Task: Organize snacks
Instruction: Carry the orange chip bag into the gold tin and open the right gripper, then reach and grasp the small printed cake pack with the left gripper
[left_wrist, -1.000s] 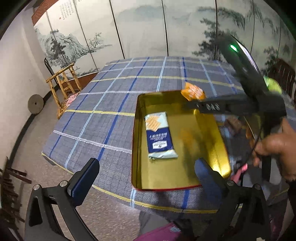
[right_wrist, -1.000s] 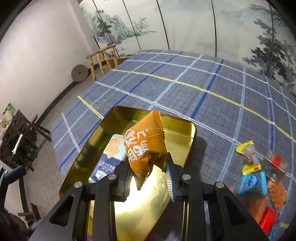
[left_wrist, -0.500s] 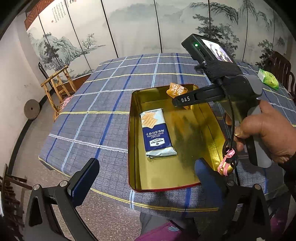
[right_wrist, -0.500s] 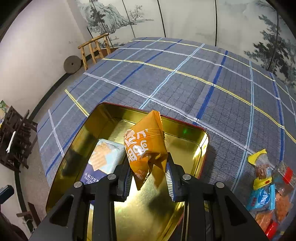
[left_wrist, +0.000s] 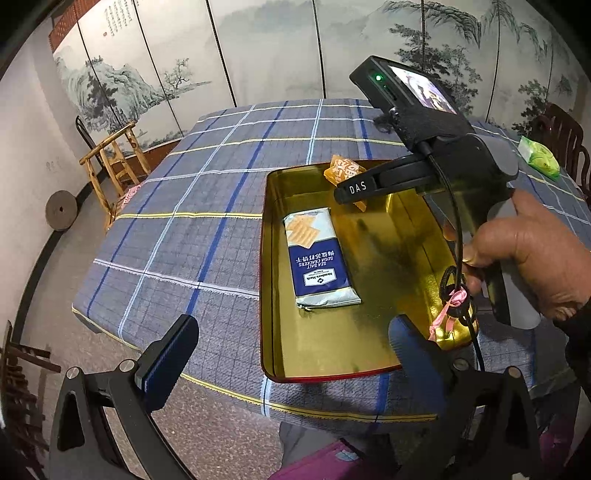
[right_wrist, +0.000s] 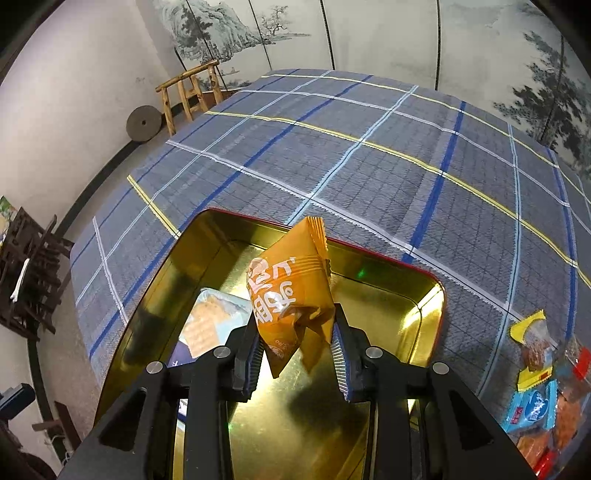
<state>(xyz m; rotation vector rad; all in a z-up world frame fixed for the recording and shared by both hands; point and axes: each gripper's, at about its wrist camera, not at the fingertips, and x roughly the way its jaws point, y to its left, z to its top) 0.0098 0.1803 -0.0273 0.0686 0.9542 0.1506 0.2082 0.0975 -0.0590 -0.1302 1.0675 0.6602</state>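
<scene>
A gold tin tray with a red rim (left_wrist: 273, 280) (right_wrist: 155, 295) lies on the checked tablecloth. A blue and white cracker pack (left_wrist: 317, 258) (right_wrist: 207, 325) lies flat inside it. My right gripper (right_wrist: 297, 354) is shut on an orange snack packet (right_wrist: 291, 295) and holds it above the tray's far part; it shows in the left wrist view (left_wrist: 341, 170) too. My left gripper (left_wrist: 291, 354) is open and empty, at the tray's near edge, off the table's front.
A pile of several small wrapped snacks (right_wrist: 539, 398) lies on the cloth right of the tray. A green packet (left_wrist: 539, 158) lies at the table's far right. A wooden chair (left_wrist: 110, 166) stands left of the table. A painted screen stands behind.
My right gripper with the orange packet has moved farther over the tray towards its far end. The left gripper has stayed open and has drawn back a little.
</scene>
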